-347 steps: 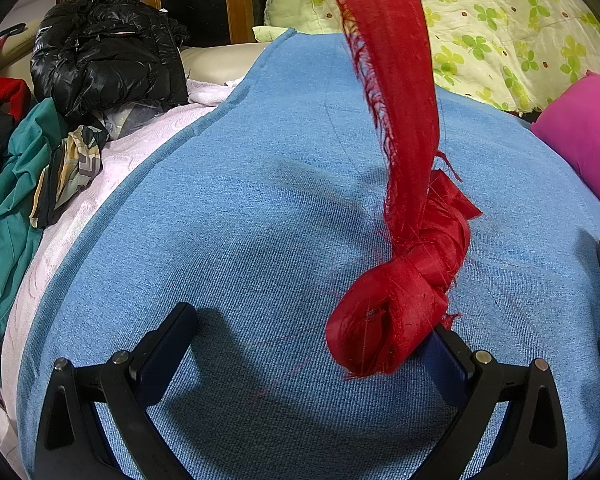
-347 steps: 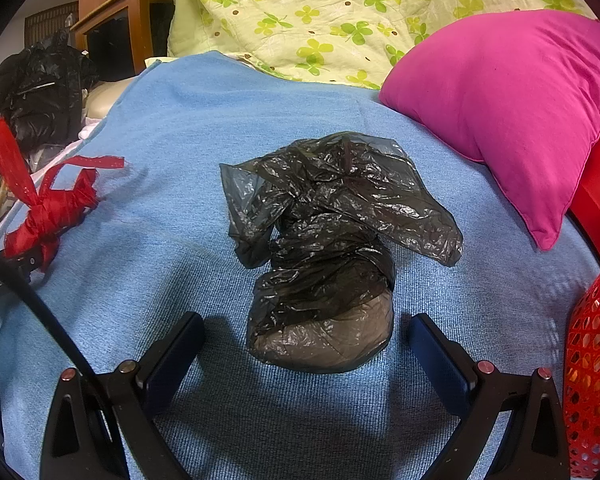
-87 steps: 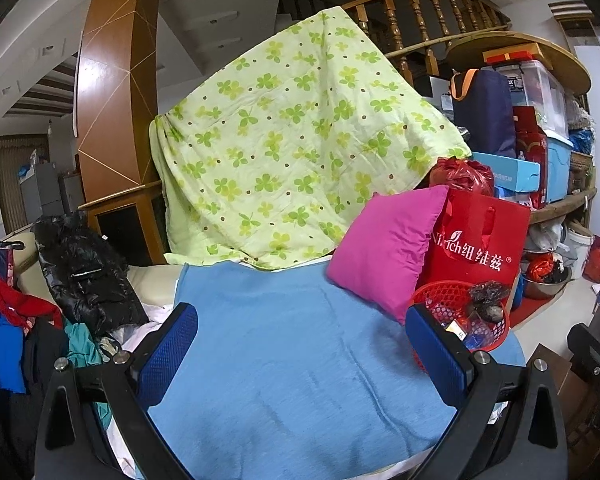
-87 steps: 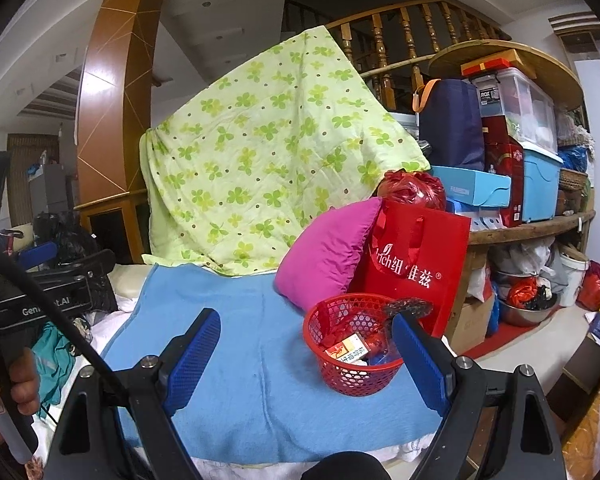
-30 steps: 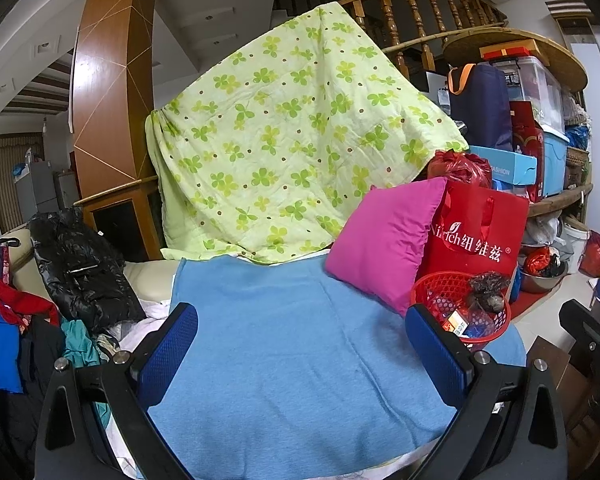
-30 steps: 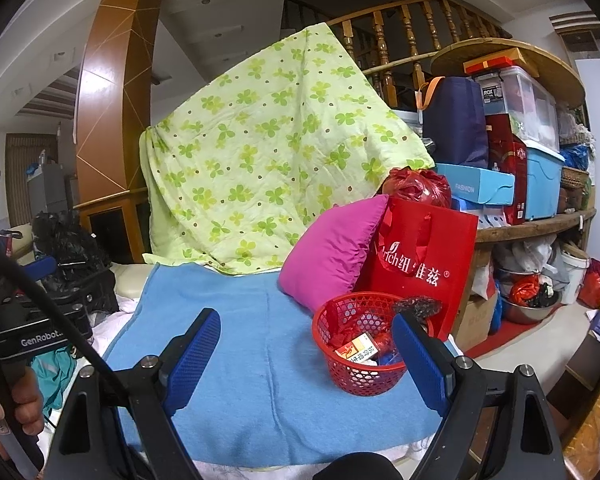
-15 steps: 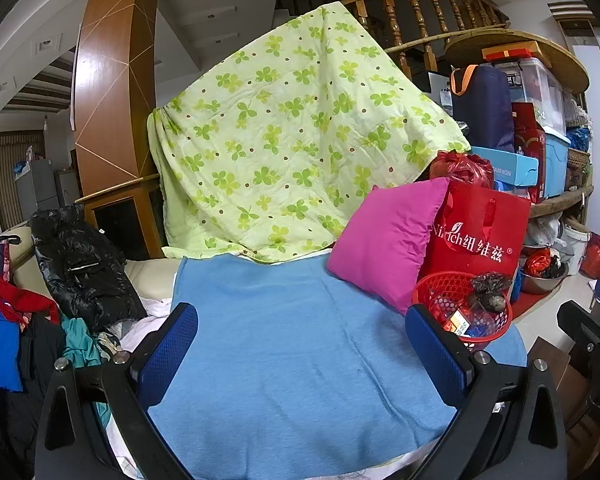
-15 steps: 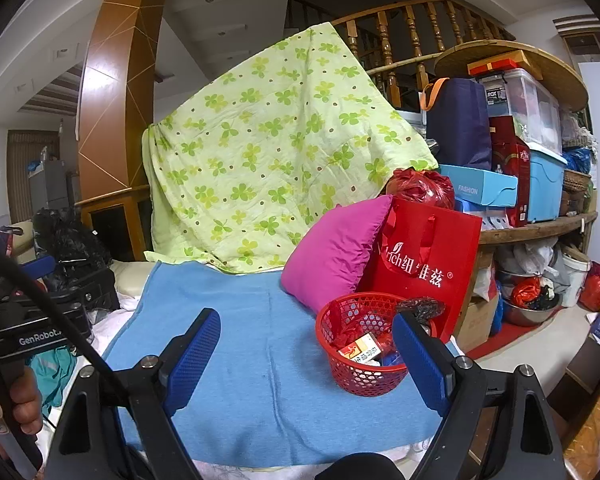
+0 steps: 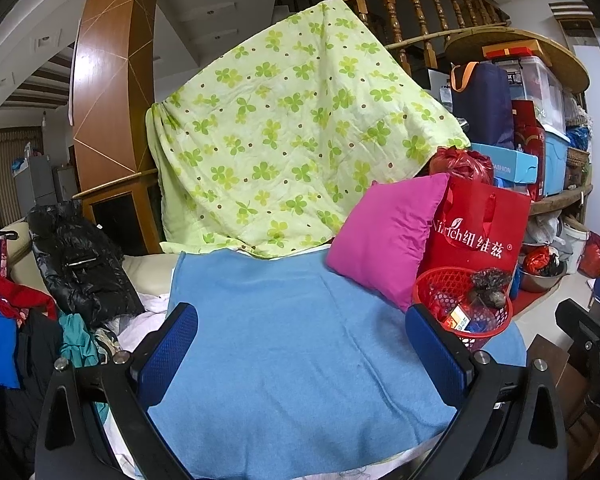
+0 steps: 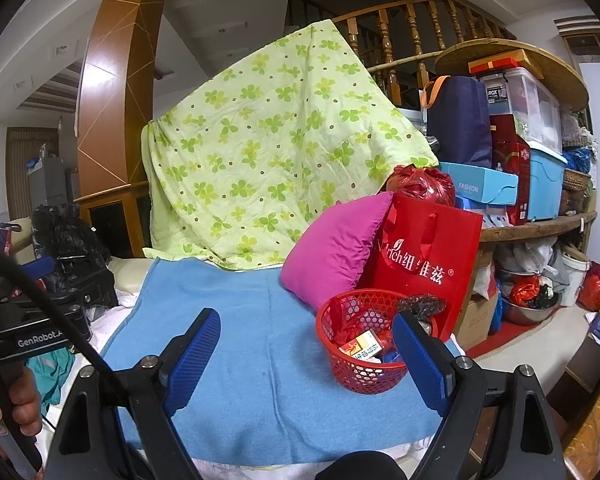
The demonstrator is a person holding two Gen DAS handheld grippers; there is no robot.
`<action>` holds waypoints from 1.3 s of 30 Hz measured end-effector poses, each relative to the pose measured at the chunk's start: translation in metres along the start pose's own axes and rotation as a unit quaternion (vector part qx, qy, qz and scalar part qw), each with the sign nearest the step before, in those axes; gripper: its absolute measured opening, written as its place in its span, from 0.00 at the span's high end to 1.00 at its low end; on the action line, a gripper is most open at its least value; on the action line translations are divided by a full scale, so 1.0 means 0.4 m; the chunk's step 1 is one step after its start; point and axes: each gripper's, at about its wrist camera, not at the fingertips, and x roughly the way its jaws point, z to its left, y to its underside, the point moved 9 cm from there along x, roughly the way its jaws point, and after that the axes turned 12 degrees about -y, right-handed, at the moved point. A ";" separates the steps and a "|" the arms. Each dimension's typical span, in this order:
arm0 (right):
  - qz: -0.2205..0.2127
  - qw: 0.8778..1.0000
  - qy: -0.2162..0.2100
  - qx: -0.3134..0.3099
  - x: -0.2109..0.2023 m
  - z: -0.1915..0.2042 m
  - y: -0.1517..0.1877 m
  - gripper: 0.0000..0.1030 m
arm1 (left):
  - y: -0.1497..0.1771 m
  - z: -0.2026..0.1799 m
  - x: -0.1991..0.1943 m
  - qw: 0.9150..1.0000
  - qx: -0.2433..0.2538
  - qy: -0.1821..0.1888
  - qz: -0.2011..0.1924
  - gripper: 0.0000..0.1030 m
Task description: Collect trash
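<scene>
Realistically, with the left gripper (image 9: pixel 300 356) and right gripper (image 10: pixel 306 356) both spread wide and empty, little can fail, though the heaped red plastic mesh basket (image 10: pixel 362 376) near the blue blanket's (image 10: pixel 240 368) edge could tip.

Both wrist cameras look forward, tilted slightly down, from behind their wide-spread blue-padded tongs, set well back from the scene. Left view faces the flat blue woven blanket (image 9: pixel 300 340) squarely; right view sits further right, nearer the red mesh plastic basket (image 10: pixel 360 376). Shared: blanket, basket, green clover-print quilt (image 9: pixel 292 140).
</scene>
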 end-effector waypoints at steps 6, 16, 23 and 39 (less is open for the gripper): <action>0.002 1.000 -0.002 -0.001 0.006 -0.004 0.011 0.13 | 0.001 0.005 0.003 1.000 -0.002 -0.001 0.001 0.00; 0.005 1.000 -0.005 -0.006 0.011 -0.003 0.011 0.13 | 0.002 0.001 0.002 1.000 -0.001 0.000 0.003 0.00; 0.006 1.000 -0.007 -0.005 0.017 -0.005 0.012 0.13 | 0.011 0.003 0.011 1.000 -0.001 0.000 0.008 0.00; 0.004 1.000 -0.007 -0.008 0.021 -0.006 0.008 0.13 | 0.010 0.002 0.018 1.000 -0.002 0.001 0.011 0.00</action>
